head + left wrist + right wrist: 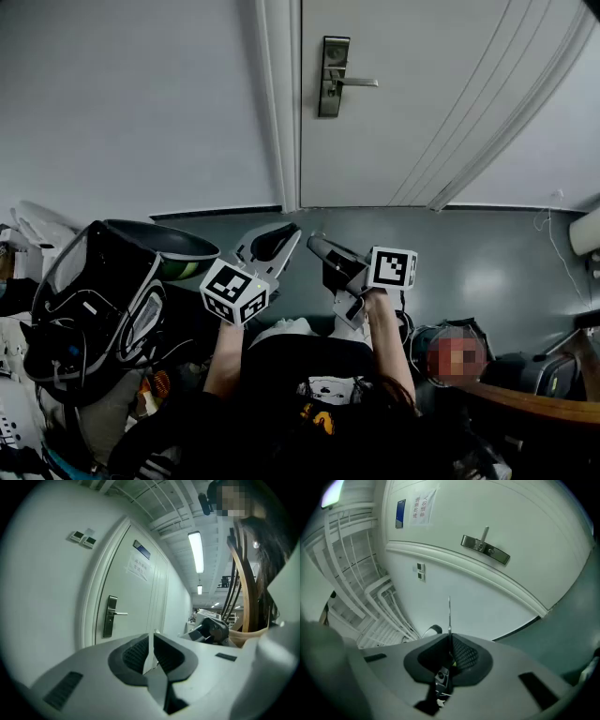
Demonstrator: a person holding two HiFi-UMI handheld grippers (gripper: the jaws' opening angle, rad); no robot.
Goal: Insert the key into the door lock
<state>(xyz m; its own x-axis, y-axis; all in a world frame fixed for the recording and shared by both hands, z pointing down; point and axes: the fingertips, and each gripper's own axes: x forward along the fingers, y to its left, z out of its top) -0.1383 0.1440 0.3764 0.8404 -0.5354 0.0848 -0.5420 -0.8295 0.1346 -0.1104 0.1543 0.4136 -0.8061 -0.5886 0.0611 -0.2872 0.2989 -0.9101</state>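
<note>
Clamped the key [449,613] edge-on between the fingers [465,656] of the right gripper [450,637], blade forward to suit the door lock [332,79], well apart. Held the left gripper [151,641] pressed together, empty, spare.

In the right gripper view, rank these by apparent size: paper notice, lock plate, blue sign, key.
1. paper notice
2. lock plate, close to the notice in apparent size
3. blue sign
4. key, a thin sliver though nearest the camera

The left gripper [151,637] has its jaws together, nothing between them. The door [133,597] stands at 10 o'clock and carries the lock plate [110,617]. The right gripper [213,631] sits at 3 o'clock, and a ceiling light [196,551] at 1 o'clock.
</note>
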